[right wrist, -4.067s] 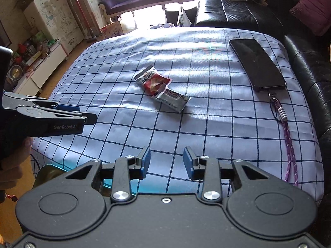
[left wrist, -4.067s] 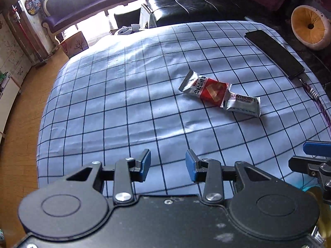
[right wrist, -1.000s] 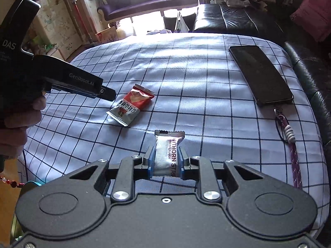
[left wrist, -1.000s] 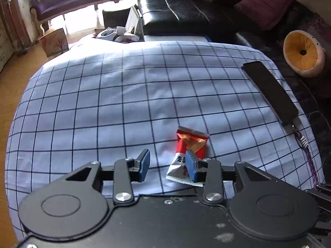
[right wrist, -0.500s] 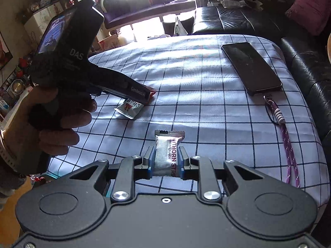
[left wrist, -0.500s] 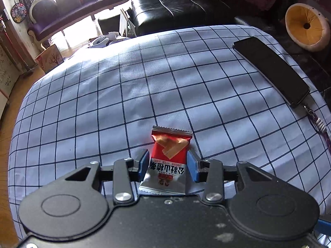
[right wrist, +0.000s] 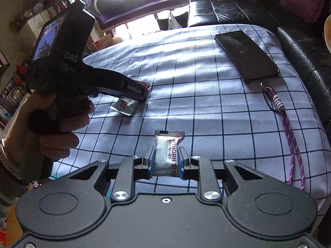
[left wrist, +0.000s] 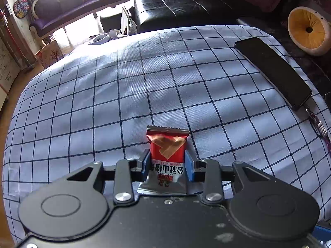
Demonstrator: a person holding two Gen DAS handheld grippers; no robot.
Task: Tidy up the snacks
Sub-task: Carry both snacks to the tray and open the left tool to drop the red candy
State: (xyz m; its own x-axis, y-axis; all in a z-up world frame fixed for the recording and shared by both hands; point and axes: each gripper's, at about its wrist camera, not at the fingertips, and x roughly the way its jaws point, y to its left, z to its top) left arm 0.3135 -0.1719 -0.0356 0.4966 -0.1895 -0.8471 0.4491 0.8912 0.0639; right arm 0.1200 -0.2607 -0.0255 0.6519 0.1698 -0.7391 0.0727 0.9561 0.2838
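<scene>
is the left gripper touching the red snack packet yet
Touching. In the left wrist view the left gripper has both blue pads against the sides of the red snack packet, no gap showing; its jaws have just been closing on it.

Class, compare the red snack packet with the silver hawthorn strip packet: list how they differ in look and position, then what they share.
The red snack packet is wide, red above a silver end with Chinese characters; the silver hawthorn strip packet is narrower, silver with English lettering. The red one sits in the left claw, the silver one in the right claw. Both are sealed with crimped ends and are gripped over the checked cloth.
</scene>
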